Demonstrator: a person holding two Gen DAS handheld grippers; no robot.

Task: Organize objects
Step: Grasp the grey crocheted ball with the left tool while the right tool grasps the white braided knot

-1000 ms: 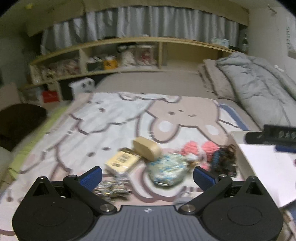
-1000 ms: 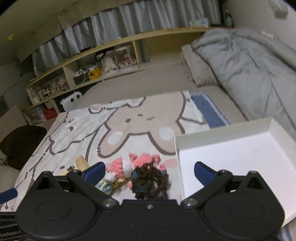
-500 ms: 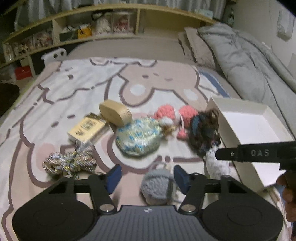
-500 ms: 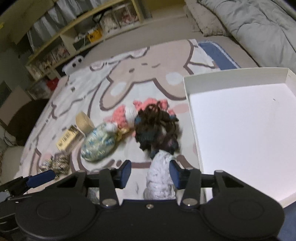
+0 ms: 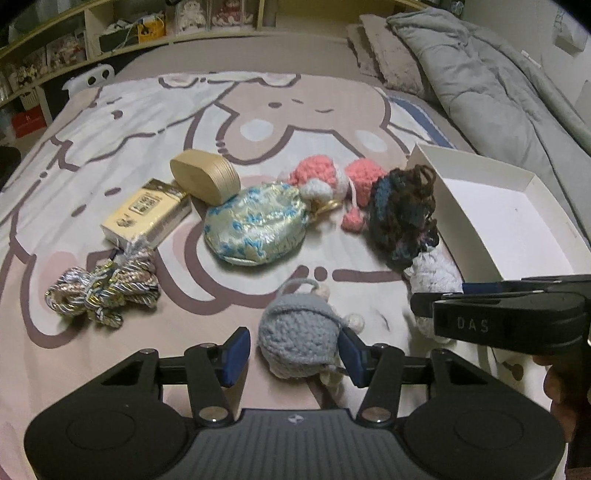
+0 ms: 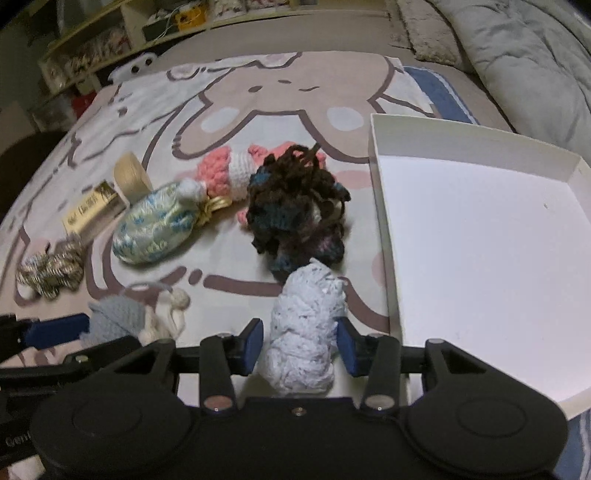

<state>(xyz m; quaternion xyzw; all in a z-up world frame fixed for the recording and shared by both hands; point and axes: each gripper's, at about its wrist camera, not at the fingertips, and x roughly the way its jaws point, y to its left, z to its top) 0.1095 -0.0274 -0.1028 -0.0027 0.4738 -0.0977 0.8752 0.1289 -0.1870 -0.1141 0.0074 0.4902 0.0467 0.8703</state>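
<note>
On the cartoon-print bedspread point(image 5: 110, 122), a grey-blue crochet pouch point(image 5: 299, 332) lies between the pads of my left gripper point(image 5: 293, 350). Its jaws are closing; the right pad touches the pouch and the left pad stands just clear. My right gripper point(image 6: 299, 343) is shut on a white yarn bundle point(image 6: 306, 325) lying beside the empty white box point(image 6: 480, 258). Further off lie a dark brown-and-blue crochet piece point(image 5: 402, 214), a pink crochet toy point(image 5: 332, 177), a blue-flowered pouch point(image 5: 255, 225), a tan oval case point(image 5: 203, 181), a yellow packet point(image 5: 147, 214) and a metallic cord bundle point(image 5: 103, 288).
A grey duvet point(image 5: 480, 74) and a pillow point(image 5: 391, 55) are heaped at the bed's far right. Wooden shelves point(image 5: 147, 26) with small items run behind the bed. The right gripper's body point(image 5: 498, 317) reaches in from the right of the left wrist view.
Both grippers have sunk toward the bed and tipped downward. Their jaws went from wide apart to narrow, the left around the grey-blue pouch and the right around the white yarn.
</note>
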